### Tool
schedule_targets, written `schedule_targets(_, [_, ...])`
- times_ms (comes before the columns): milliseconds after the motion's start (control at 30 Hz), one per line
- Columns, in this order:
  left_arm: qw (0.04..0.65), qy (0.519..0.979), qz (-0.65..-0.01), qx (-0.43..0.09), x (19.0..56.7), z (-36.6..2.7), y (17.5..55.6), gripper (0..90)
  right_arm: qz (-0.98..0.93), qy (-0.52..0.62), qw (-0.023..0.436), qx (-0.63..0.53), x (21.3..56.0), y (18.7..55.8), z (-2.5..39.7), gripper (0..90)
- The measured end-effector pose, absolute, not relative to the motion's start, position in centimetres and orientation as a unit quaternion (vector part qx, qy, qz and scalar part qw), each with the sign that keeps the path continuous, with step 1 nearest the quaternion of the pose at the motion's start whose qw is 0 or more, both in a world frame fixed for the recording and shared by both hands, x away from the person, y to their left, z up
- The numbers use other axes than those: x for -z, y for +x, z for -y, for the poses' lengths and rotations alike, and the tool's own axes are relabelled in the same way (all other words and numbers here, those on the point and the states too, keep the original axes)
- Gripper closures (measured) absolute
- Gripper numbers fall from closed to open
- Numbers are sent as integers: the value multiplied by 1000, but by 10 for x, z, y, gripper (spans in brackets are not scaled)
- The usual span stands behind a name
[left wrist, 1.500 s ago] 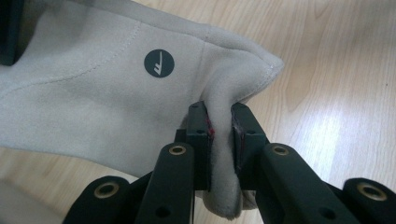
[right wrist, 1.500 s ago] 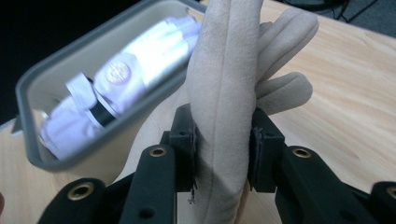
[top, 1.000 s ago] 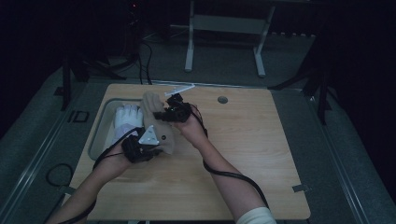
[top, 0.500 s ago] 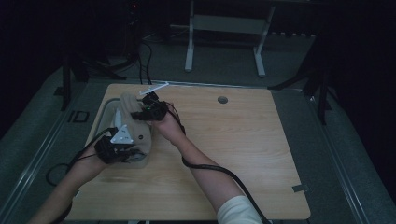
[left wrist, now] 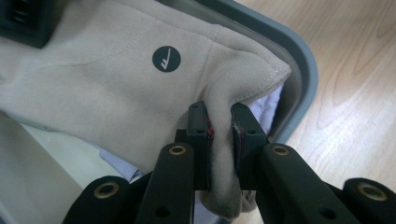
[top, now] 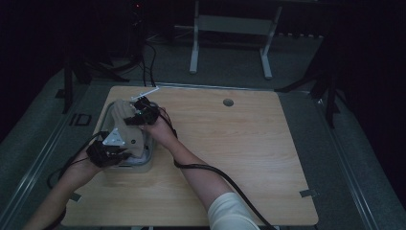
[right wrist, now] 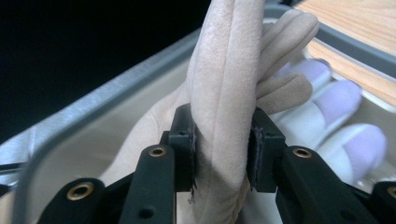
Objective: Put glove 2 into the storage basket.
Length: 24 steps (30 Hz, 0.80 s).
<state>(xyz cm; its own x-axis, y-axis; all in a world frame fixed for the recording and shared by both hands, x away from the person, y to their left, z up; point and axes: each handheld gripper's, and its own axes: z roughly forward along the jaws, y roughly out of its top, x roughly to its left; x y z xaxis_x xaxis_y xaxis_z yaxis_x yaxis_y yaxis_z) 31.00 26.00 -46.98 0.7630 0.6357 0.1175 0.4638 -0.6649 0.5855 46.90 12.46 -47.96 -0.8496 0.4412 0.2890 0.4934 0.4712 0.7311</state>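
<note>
A grey-rimmed bin [top: 147, 158] sits at the left edge of the wooden bench [top: 249, 158], nearer its far left corner than the near one. A beige garment [top: 136, 139] is draped over and into the bin, stretched between the two tools. The left tongs [top: 111, 154] are at the bin's near end; in the left gripper view the left tongs [left wrist: 219, 135] are clamped on a pinched fold of the beige garment [left wrist: 107, 84], close to a stitched hem corner that lies against the bin's rim [left wrist: 303, 79]. A round dark label [left wrist: 166, 59] with a light mark shows on the fabric. The right tongs [top: 136, 115] are at the bin's far end; in the right gripper view the right tongs [right wrist: 224, 140] are closed on a thick bunch of the same beige fabric [right wrist: 229, 70], which stands upright between the jaws. Behind it, inside the bin, lie pale lavender rolled folds of cloth [right wrist: 336, 116], blurred. Cables [top: 230, 179] trail from the tools across the bench.
</note>
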Motion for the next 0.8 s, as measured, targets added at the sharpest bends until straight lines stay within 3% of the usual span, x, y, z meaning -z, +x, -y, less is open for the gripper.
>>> schedule_targets(300, [262,903,-306,-149,478,-254,316,801,862,-280,23,422,491,474,-123,627])
schedule_targets(600, [281,896,-317,-136,483,-257,316,783,861,-276,-13,427,478,476,-108,323])
schedule_targets(700, [296,888,-327,-129,482,-258,315,704,867,-264,-20,423,473,474,-101,188])
schedule_targets(800, [314,879,-334,-130,479,-259,314,543,865,-266,-22,425,468,471,-90,180])
